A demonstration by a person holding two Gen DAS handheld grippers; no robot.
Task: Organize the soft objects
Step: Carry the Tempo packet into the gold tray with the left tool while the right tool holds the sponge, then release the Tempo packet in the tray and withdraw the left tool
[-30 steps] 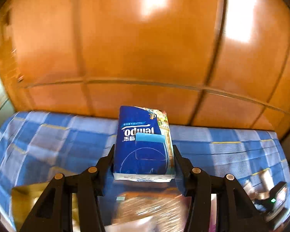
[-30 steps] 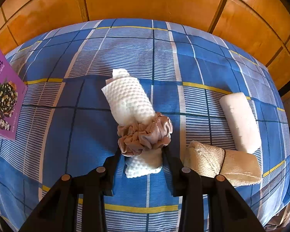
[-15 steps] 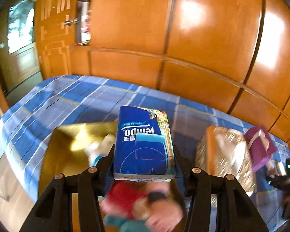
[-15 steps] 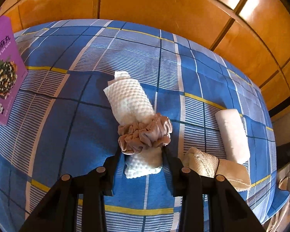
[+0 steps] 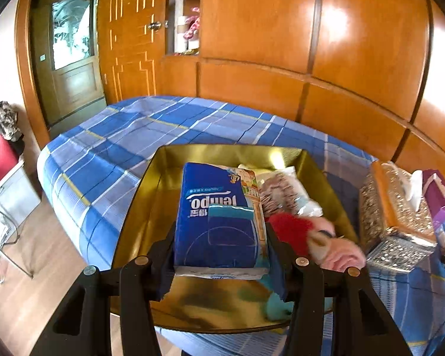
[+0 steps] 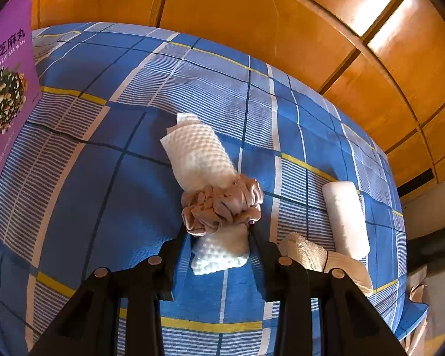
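Our left tool [image 5: 221, 237] is clenched on the tissue pack [image 5: 219, 222], gripped by its long sides and held over the gold tray [image 5: 151, 195] on the bed [image 5: 118, 136]. The tray already holds a wrapped packet [image 5: 284, 190] and a red-and-pink plush [image 5: 320, 237] on its right side. If we let go from here, the pack may land on the plush and tilt, or slide toward the near rim, which seems to overhang the bed's edge. The pack is soft, so a hard squeeze may crumple it.

Our right tool [image 6: 219, 234] grasps the white cloth roll [image 6: 201, 154] just below its scrunchie [image 6: 222, 207], with the roll near the bed. Pulling it up crookedly could slip the scrunchie off or loosen the roll. Beside it lie a tan roll [image 6: 323, 258] and a white roll [image 6: 345, 216]; a careless swing could nudge them toward the bed's edge.
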